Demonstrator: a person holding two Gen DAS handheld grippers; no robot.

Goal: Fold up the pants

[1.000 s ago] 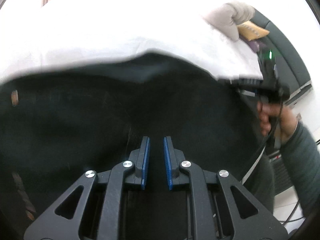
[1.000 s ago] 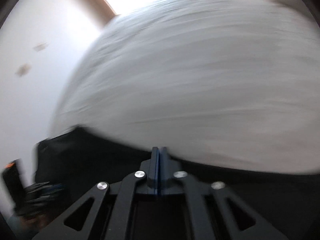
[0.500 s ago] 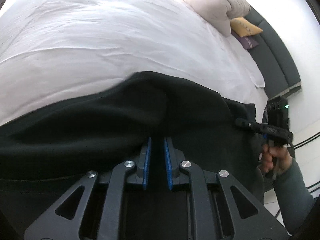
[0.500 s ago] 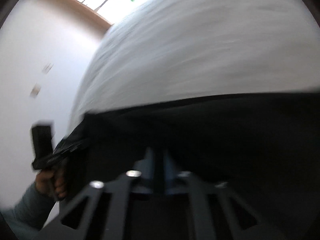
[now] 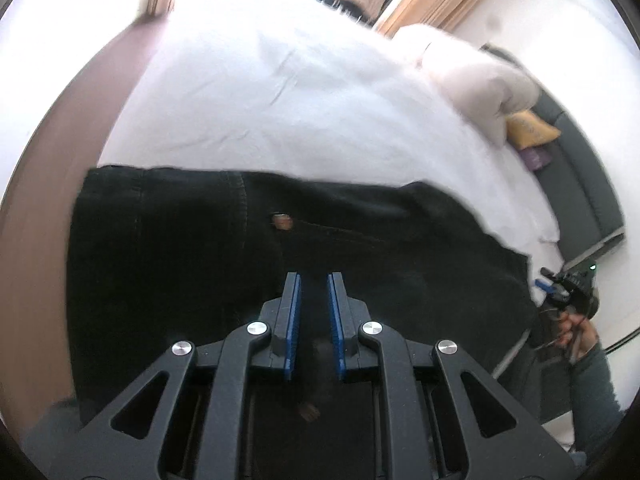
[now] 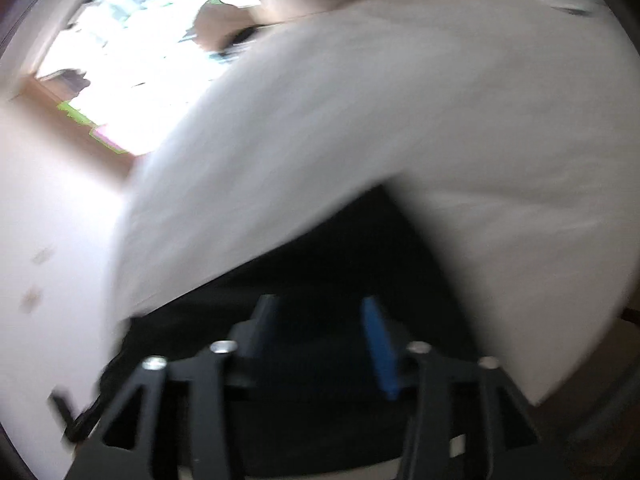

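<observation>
Black pants (image 5: 168,248) lie flat on the white bed (image 5: 304,120), waistband and a copper button (image 5: 282,222) showing. My left gripper (image 5: 314,286) holds its blue pads a narrow gap apart with black fabric between them, clamped on the pants' near edge. The right gripper shows far right in the left wrist view (image 5: 560,284), off the pants' right end. In the blurred right wrist view my right gripper (image 6: 320,312) is wide open and empty above the black pants (image 6: 360,240).
A beige pillow (image 5: 480,84), a yellow cushion (image 5: 528,132) and a dark headboard (image 5: 580,184) are at the right. A brown floor strip (image 5: 68,152) runs along the bed's left side. A bright window (image 6: 132,64) lies beyond the bed.
The pants have come down flat on the bed. My right gripper has opened and let go of the fabric. The left gripper still pinches the near edge.
</observation>
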